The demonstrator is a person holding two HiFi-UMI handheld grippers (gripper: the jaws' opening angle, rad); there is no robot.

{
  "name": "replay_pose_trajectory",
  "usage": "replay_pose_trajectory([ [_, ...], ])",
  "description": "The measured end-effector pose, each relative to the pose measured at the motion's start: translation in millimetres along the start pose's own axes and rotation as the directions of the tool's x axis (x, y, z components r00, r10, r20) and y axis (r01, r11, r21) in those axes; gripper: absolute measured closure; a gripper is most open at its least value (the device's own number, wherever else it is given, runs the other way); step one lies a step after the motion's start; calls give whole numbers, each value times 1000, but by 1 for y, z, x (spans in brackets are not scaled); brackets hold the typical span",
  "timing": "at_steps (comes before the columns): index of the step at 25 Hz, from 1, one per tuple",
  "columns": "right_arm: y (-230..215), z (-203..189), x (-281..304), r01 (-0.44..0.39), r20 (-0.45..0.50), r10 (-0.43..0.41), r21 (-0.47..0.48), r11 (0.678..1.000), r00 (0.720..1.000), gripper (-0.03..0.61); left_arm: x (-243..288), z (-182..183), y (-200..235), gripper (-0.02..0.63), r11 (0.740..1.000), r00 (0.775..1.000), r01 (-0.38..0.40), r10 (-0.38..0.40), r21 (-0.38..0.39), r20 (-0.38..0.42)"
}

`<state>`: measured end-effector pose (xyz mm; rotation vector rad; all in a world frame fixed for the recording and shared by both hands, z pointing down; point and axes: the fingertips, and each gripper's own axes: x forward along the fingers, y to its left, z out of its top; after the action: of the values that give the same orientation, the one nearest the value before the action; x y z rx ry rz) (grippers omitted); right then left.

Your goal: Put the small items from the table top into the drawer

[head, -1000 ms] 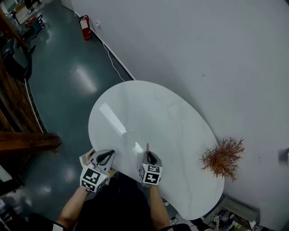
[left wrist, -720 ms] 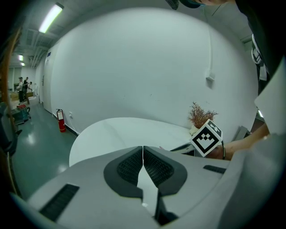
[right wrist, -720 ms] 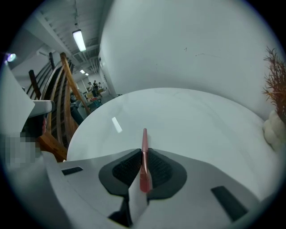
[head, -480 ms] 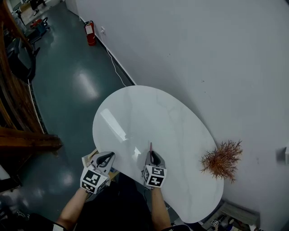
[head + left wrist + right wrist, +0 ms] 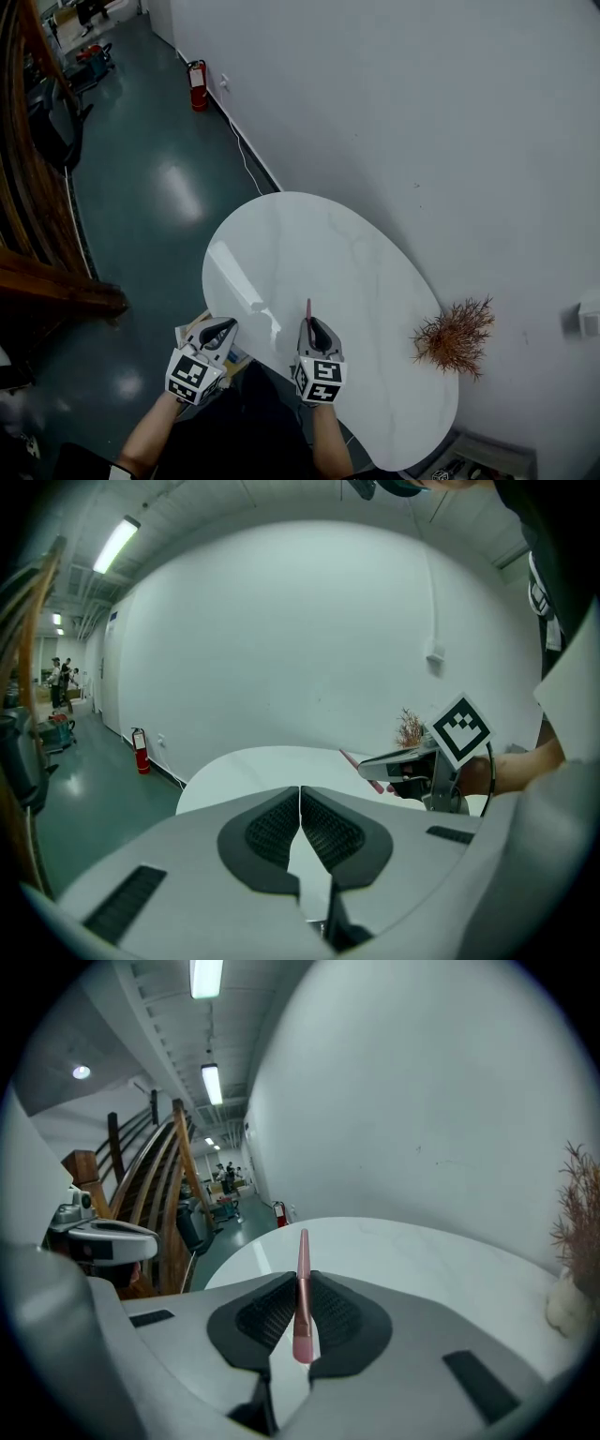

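Right gripper (image 5: 302,1309) clamps a pink pen (image 5: 303,1274) over the table's (image 5: 309,244) near edge, left gripper (image 5: 300,825) pinched together, empty; only the drawer drop looks left, I'd say

White, glossy, kidney-shaped tabletop (image 5: 319,272) with faint grey veining, set against a white wall (image 5: 422,112); rust-brown dried bushy plant (image 5: 456,336) stands at its wall-side right edge.
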<state>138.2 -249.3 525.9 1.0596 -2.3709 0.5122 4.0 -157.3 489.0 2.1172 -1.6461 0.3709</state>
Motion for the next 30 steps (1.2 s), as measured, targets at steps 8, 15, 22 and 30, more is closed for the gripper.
replay_pose_trajectory([
  [8, 51, 11, -27, -86, 38, 88, -56, 995, 995, 512, -45, 0, 5, 594, 998, 997, -58, 59, -7, 51],
  [15, 106, 10, -49, -161, 54, 168, -117, 980, 984, 512, -97, -11, 11, 594, 992, 988, -125, 127, -30, 93],
  [22, 169, 6, -70, -253, 53, 267, -193, 948, 962, 512, -157, -23, 23, 594, 974, 965, -215, 223, -69, 137],
  [30, 228, -18, -87, -342, 6, 354, -245, 907, 935, 512, -217, -54, 32, 594, 947, 937, -296, 313, -122, 153],
])
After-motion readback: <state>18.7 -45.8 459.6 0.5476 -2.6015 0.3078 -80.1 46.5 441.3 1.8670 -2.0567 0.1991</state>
